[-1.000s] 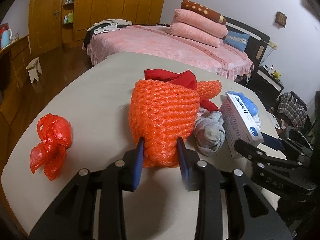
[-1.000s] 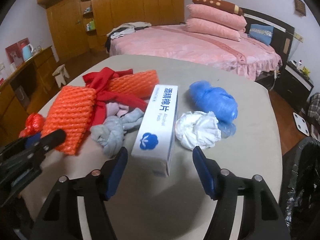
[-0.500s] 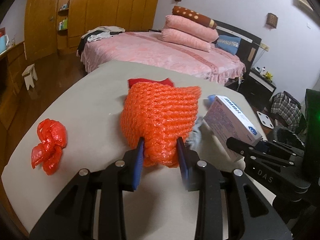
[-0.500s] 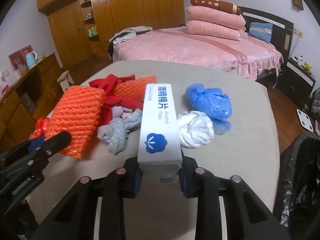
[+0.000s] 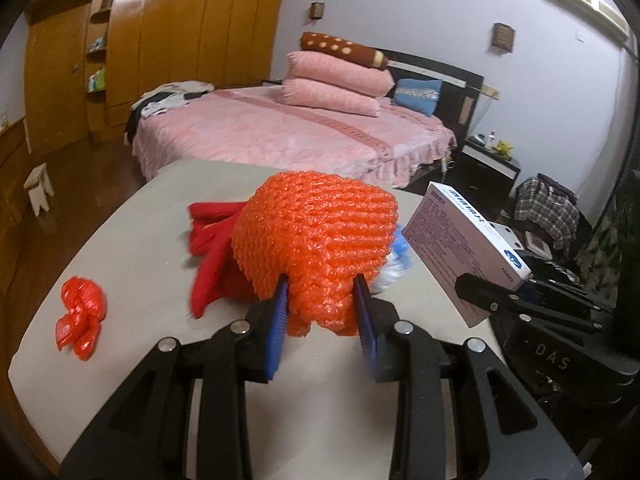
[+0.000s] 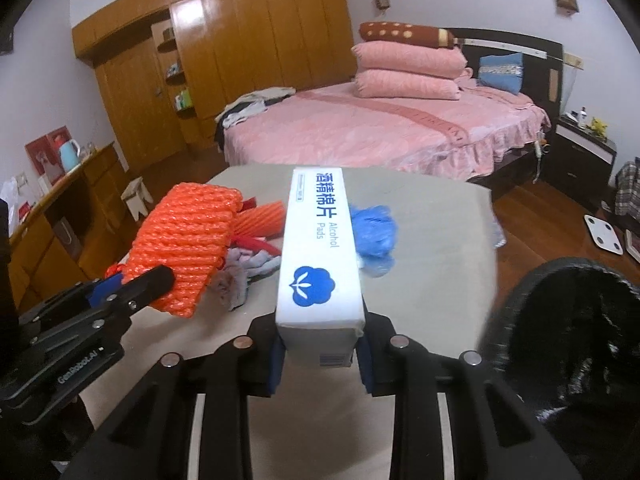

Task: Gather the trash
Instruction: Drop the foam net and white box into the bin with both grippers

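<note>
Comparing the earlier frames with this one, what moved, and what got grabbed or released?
The right gripper, open around the alcohol pads box a second ago, closed on it and lifted it off the table. The left gripper kept its grip on the orange foam net and raised it too. Nothing was released. The red bag, red cloth and blue bag stayed on the table.

On the table (image 5: 120, 232), the crumpled bag (image 5: 80, 322) lies at nine o'clock of the foam net (image 5: 316, 240), with the cloth strips (image 5: 212, 240) between them. The box (image 6: 320, 256) sits at three o'clock of the net, the bed (image 6: 380, 132) at twelve, behind the table.
</note>
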Tool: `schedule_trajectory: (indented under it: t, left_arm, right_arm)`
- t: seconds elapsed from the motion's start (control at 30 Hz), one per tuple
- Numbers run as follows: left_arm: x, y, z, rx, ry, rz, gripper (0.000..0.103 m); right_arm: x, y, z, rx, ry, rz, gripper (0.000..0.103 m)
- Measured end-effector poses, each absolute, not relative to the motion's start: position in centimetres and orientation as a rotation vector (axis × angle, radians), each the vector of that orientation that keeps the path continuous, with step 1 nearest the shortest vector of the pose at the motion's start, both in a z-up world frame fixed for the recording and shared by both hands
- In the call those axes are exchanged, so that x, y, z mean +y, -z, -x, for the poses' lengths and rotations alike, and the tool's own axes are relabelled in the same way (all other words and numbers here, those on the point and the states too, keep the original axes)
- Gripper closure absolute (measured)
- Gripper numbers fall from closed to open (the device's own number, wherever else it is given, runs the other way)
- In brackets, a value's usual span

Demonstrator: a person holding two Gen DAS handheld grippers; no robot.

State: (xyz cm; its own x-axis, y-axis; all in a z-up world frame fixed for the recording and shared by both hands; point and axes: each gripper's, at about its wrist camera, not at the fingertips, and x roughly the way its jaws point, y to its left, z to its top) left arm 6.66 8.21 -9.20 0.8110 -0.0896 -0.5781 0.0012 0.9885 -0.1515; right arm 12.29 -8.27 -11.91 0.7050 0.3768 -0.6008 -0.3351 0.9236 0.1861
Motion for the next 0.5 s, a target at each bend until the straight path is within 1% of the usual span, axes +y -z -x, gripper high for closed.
schedule_trajectory:
  t: [0.17,0.5]
  left_arm:
    - [5.2,8.2,-7.0,0.608,0.117,0.116,0.072]
    - [-2.9,7.6,-8.2,0.588,0.301,0.049,0.072]
  right_arm:
    - [-12.0,10.7,-11.3,0.647,-0.333,-0.072,0.074]
    - [-21.4,11.0,-9.3,0.634,-0.147,-0.139,0.074]
